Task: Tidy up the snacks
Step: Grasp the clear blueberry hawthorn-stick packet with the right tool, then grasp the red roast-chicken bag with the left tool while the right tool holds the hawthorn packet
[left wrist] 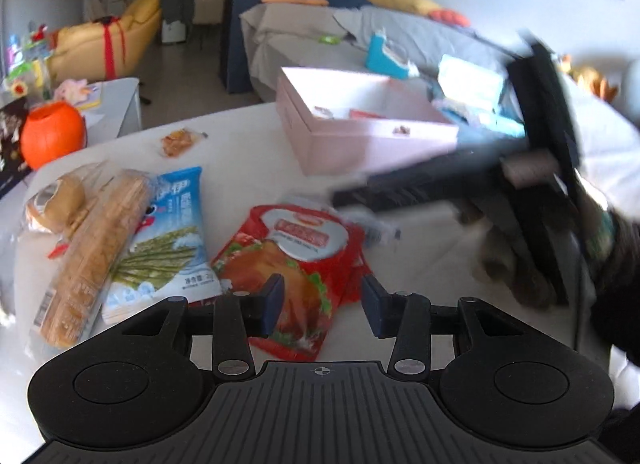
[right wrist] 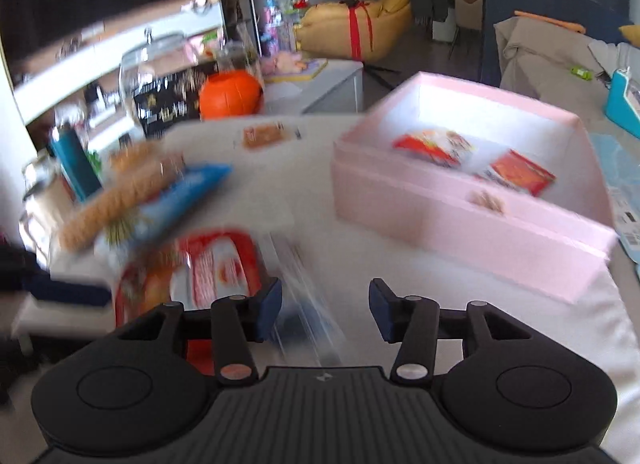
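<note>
A red chicken snack packet (left wrist: 288, 260) lies flat on the white table (left wrist: 248, 152). My left gripper (left wrist: 322, 304) hovers over its near end, open, pads apart and touching nothing. Left of it lie a blue-and-white packet (left wrist: 164, 240), a long biscuit sleeve (left wrist: 92, 256) and a bagged bun (left wrist: 56, 200). A small orange packet (left wrist: 179, 141) sits farther back. My right gripper (right wrist: 325, 314) is open over a blurred clear wrapper (right wrist: 308, 304) beside the red packet (right wrist: 216, 272). Its blurred black fingers (left wrist: 384, 188) reach in from the right. The pink box (right wrist: 460, 224) holds red packets (right wrist: 436, 148).
An orange pumpkin-shaped container (left wrist: 52, 132) stands off the table's far left corner. Behind the pink box (left wrist: 360, 144) is a grey-covered sofa (left wrist: 400, 36) with a teal object (left wrist: 384, 56). A teal bottle (right wrist: 76, 160) and jars crowd the left side in the right wrist view.
</note>
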A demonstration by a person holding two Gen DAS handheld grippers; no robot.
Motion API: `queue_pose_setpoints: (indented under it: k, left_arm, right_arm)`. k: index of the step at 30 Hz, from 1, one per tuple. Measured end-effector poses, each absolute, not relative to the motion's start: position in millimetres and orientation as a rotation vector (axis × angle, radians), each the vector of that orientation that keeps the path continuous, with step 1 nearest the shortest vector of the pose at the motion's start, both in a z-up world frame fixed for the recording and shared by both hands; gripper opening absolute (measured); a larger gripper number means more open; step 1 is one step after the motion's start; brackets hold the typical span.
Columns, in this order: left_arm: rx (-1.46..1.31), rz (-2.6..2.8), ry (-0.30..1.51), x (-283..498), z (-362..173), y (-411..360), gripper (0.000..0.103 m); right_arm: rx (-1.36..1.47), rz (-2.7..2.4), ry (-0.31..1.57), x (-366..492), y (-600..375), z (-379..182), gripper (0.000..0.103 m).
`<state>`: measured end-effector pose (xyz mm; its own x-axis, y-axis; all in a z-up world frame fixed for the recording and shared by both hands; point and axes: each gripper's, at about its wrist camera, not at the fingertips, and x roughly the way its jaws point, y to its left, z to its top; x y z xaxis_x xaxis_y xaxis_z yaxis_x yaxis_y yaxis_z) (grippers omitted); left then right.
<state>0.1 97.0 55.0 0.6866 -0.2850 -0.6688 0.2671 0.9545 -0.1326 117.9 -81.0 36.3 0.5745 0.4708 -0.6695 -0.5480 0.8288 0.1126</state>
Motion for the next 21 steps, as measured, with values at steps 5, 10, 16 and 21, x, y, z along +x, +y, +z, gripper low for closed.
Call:
queue_pose_setpoints:
  k: [5,10,16,21]
  left_arm:
    - [0.082,-0.229,0.785,8.8,42.9,87.5,0.047]
    - [0.077,-0.184,0.8,17.9,35.8,92.0,0.047]
    - [0.036,-0.165,0.795,27.9,32.7,94.9,0.049]
    - [-0.011,-0.161,0.798,39.7,31.3,84.4,0.053]
  right_arm:
    - [-0.097,0.643,0.853,155.1,-34.8,25.6,0.049]
    - [-0.237,0.569,0.798,137.1,-21.6,19.2,0.037]
    - [-0.214,0.475,0.773,108.6,-81.4,19.2,0.037]
    - [-0.103,0.323,0.731,99.3,-148.2,12.6,0.038]
